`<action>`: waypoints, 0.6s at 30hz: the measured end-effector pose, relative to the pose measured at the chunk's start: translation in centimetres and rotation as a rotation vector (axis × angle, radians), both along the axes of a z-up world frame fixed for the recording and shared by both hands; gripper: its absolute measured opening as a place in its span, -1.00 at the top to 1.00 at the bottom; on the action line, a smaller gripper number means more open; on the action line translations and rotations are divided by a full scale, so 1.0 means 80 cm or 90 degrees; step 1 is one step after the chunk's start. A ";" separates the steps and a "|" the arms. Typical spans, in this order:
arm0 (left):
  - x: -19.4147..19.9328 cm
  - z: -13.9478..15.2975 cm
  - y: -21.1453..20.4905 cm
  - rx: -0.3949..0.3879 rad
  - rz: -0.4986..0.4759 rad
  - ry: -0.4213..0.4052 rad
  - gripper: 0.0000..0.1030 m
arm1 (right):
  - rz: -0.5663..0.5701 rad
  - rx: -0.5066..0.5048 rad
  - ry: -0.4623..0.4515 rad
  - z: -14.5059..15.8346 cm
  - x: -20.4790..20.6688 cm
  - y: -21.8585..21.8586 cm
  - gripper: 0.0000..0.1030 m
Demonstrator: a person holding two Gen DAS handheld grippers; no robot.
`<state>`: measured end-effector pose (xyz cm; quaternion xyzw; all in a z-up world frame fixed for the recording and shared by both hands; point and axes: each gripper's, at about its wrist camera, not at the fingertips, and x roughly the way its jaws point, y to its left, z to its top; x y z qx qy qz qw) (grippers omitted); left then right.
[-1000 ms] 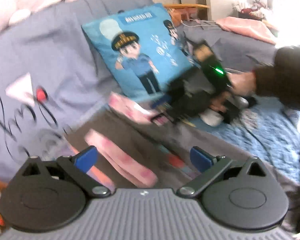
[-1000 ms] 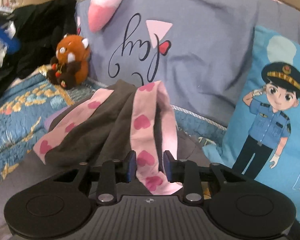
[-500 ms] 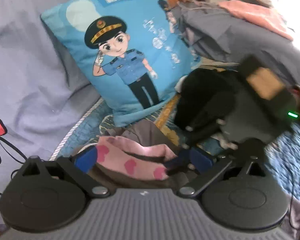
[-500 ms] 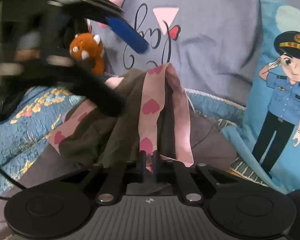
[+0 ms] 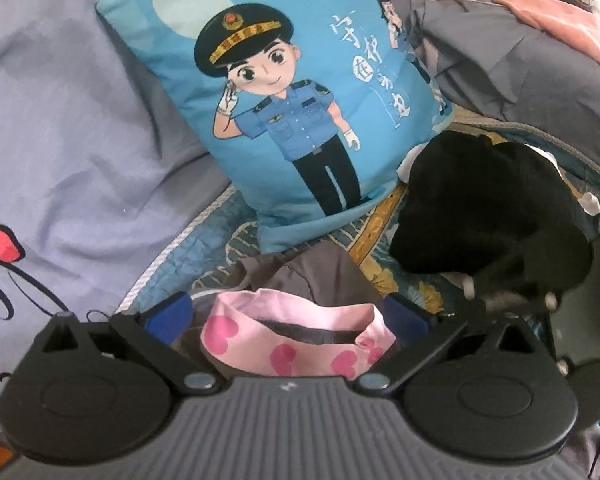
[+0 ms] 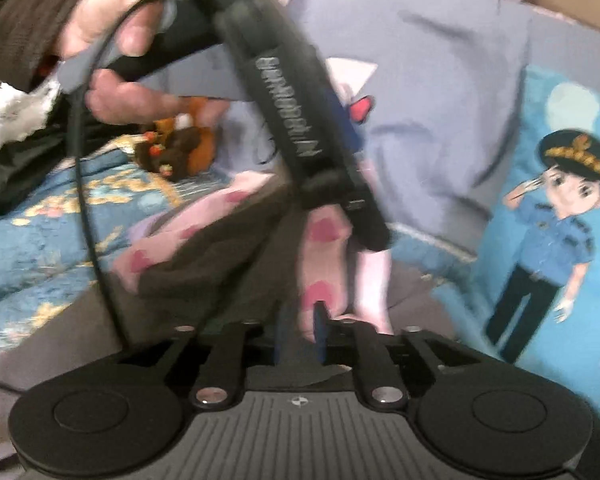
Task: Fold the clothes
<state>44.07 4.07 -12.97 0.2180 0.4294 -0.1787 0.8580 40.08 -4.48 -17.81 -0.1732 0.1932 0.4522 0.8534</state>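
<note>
Lying on the bed, the brown garment (image 5: 320,276) with its pink heart-print band (image 5: 296,344) looks soft and limp. The left claw (image 5: 286,316) gapes around the band; the right claw (image 6: 300,332), blurred, is opening, apparently with fabric between.

Our left gripper (image 5: 286,316) tilts steeply downward with its jaws spread wide, astride the pink heart band (image 5: 296,344). Our right gripper (image 6: 300,334) sits low beside that band, jaws narrow and opening, while our left hand (image 6: 112,40) grips its handle above it.
</note>
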 end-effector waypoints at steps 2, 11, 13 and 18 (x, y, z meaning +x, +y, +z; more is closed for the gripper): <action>0.002 0.000 0.001 -0.001 0.009 0.005 -0.99 | -0.002 0.002 -0.007 0.002 0.013 0.000 0.36; 0.010 -0.007 -0.001 0.008 0.031 0.018 -0.99 | -0.004 0.029 0.150 -0.008 0.063 0.003 0.77; 0.009 -0.007 0.000 0.009 0.032 0.015 -0.99 | -0.004 0.021 0.152 -0.011 0.056 0.001 0.91; 0.002 -0.006 0.005 0.006 0.024 0.029 -0.99 | -0.018 0.049 0.120 -0.002 0.013 -0.009 0.93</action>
